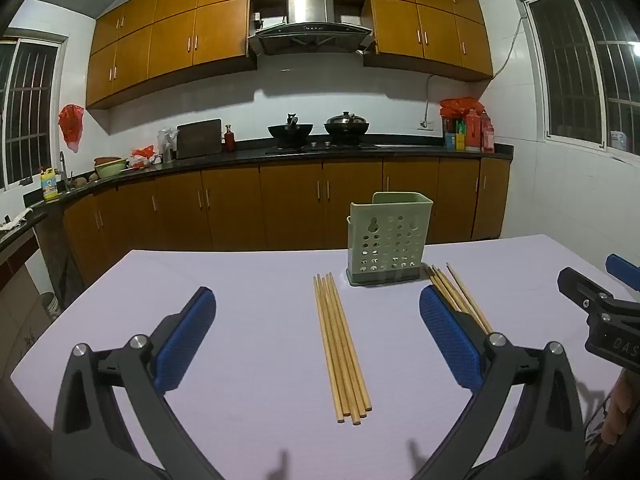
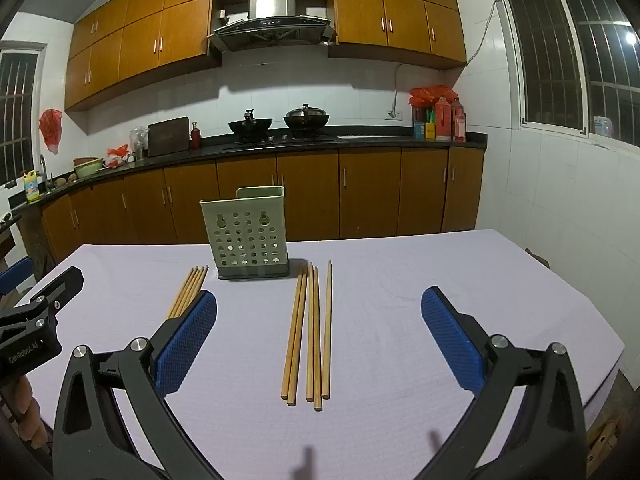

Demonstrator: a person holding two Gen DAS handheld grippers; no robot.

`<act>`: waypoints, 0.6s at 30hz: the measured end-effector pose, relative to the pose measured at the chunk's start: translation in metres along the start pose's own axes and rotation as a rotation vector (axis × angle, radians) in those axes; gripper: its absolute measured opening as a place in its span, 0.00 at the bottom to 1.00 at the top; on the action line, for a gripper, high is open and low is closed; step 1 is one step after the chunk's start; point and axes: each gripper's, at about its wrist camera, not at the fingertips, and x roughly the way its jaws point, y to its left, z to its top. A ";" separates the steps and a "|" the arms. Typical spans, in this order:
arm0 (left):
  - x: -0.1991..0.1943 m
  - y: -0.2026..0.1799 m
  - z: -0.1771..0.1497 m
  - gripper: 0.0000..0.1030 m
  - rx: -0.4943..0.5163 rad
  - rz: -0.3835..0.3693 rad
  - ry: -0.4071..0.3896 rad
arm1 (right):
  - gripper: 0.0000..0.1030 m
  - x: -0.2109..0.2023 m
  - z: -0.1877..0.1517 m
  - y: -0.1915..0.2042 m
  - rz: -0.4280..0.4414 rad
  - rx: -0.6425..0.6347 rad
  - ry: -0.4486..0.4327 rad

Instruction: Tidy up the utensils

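A green perforated utensil holder (image 1: 387,240) stands upright at the far middle of the table; it also shows in the right wrist view (image 2: 248,234). One bundle of wooden chopsticks (image 1: 342,348) lies left of the holder, between my open left gripper's (image 1: 318,312) blue pads. A second bundle (image 2: 310,332) lies right of the holder, between my open right gripper's (image 2: 319,312) pads. Both grippers hover above the table and hold nothing. In the left wrist view the second bundle (image 1: 460,296) is partly hidden behind the right pad.
The table has a pale lilac cloth (image 1: 248,280). The right gripper's body (image 1: 600,312) shows at the right edge of the left wrist view, the left gripper's body (image 2: 32,320) at the left edge of the right wrist view. Kitchen cabinets and counter (image 1: 320,152) stand beyond.
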 end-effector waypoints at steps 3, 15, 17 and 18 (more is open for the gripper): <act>0.000 0.000 0.000 0.96 -0.001 0.001 0.000 | 0.98 0.000 0.000 0.000 0.001 0.002 0.001; 0.000 0.000 0.000 0.96 -0.002 -0.001 0.002 | 0.98 0.000 0.000 0.000 0.001 0.003 0.003; 0.000 0.000 0.000 0.96 -0.002 -0.001 0.002 | 0.98 0.000 0.000 0.000 0.001 0.003 0.003; 0.000 0.000 0.000 0.96 -0.003 -0.001 0.002 | 0.98 0.000 0.000 0.001 0.001 0.003 0.003</act>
